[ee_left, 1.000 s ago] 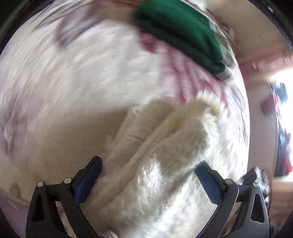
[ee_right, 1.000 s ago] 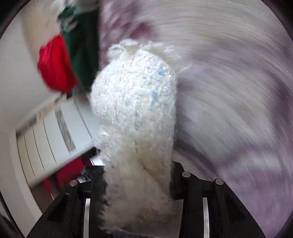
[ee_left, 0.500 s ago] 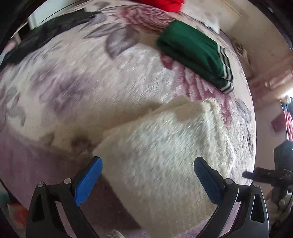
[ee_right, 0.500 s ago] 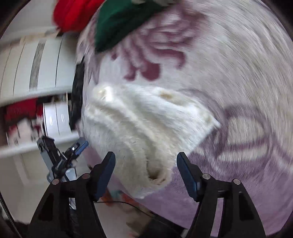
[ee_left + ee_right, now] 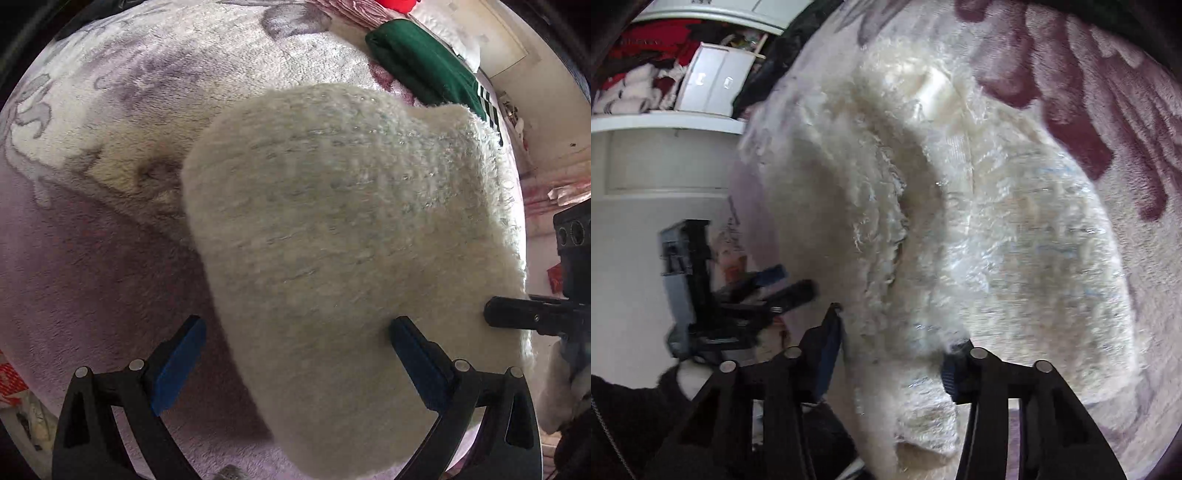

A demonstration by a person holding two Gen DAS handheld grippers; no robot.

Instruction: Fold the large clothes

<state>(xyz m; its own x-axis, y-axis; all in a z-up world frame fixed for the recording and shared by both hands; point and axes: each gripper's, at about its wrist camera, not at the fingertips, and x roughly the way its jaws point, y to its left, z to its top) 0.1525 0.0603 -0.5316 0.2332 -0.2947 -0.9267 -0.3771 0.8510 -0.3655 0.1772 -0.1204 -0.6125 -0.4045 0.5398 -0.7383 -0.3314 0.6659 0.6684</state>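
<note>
Cream fluffy sweater (image 5: 343, 236) folded at the bed's near edge

My left tool (image 5: 295, 354) is spread wide over the sweater, gripping nothing. My right tool (image 5: 894, 339) has just been closing, with fleece between its jaws; I cannot tell whether they grip it. A folded green garment (image 5: 424, 70) lies toward the far edge of the floral blanket (image 5: 110, 110).

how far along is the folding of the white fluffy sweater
Mostly done: the sweater lies as a folded bundle on the blanket, beside a folded green garment. Nothing is held; left gripper is open. The right gripper straddles an edge. Left: tidying, perhaps another fold.
</note>
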